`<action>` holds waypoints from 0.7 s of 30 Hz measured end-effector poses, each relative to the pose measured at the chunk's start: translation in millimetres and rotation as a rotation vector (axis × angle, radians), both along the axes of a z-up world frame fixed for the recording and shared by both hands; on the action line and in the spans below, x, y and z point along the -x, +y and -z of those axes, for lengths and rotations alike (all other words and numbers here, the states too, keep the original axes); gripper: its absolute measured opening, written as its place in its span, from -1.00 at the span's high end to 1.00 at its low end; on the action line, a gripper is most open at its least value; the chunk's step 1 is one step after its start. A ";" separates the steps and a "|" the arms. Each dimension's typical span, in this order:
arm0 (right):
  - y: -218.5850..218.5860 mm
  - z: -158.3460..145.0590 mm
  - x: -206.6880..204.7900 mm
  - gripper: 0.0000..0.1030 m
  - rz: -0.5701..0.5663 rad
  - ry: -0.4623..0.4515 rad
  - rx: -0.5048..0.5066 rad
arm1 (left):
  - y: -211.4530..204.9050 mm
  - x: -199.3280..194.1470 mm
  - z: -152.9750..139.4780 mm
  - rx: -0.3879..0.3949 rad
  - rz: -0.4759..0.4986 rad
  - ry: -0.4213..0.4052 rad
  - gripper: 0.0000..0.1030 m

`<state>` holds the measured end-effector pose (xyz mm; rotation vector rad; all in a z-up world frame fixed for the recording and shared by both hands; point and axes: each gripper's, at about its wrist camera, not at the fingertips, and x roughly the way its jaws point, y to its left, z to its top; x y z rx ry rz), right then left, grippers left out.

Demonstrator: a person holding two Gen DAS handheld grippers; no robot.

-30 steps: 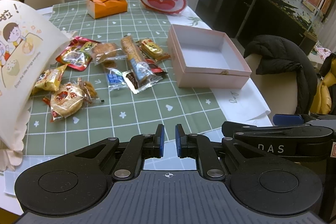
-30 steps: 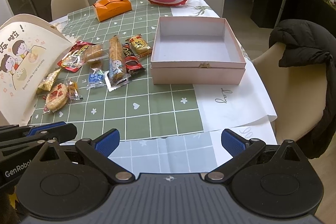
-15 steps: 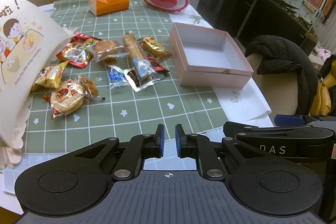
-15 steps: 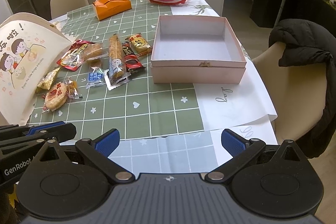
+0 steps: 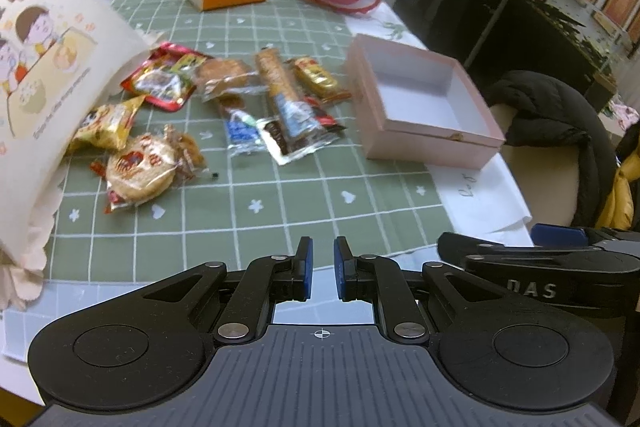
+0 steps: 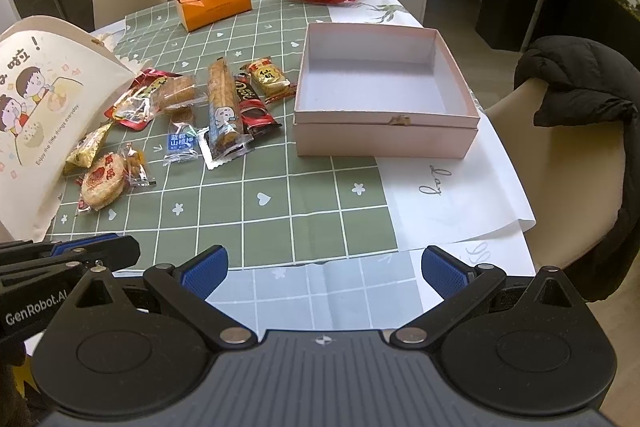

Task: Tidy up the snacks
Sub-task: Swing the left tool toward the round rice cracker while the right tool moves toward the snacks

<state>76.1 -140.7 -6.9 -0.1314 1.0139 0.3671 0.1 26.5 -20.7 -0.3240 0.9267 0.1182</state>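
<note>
The left fingers (image 5: 320, 267) are closed on nothing, their blue pads nearly together at the bottom centre of the left view. The right fingers (image 6: 324, 271) stand wide open and empty at the bottom of the right view. Both hang above the near edge of the desk (image 6: 280, 223), whose near rim is hidden behind the tools.

The snacks (image 6: 192, 119) lie well apart from both, up and to the left in each view, loose on the green checked cloth: a round cracker pack (image 6: 102, 183), a long biscuit stick (image 6: 224, 107), a small blue packet (image 6: 181, 143), red and gold wrappers. Their print is too small to read. A cartoon bag (image 6: 36, 115), cut off at the left edge, overlaps the leftmost packs.

Right of the snacks sits a pink box (image 6: 384, 137), open and empty.
</note>
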 end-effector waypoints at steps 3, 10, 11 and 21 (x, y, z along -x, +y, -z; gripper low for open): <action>5.7 2.7 -0.6 -1.00 -0.024 -0.037 -0.044 | 18.1 -4.1 11.9 0.016 -0.034 0.021 0.73; 37.6 37.9 -5.2 -0.99 -0.095 -0.151 -0.082 | 92.6 -12.0 38.4 0.081 -0.159 0.044 0.68; 44.0 44.7 -7.5 -0.99 -0.110 -0.138 -0.076 | 108.6 -13.5 42.0 0.130 -0.170 0.032 0.68; 139.3 67.5 -38.4 -0.78 -0.324 -0.032 -0.032 | 230.6 -18.6 68.6 0.253 -0.466 0.051 0.67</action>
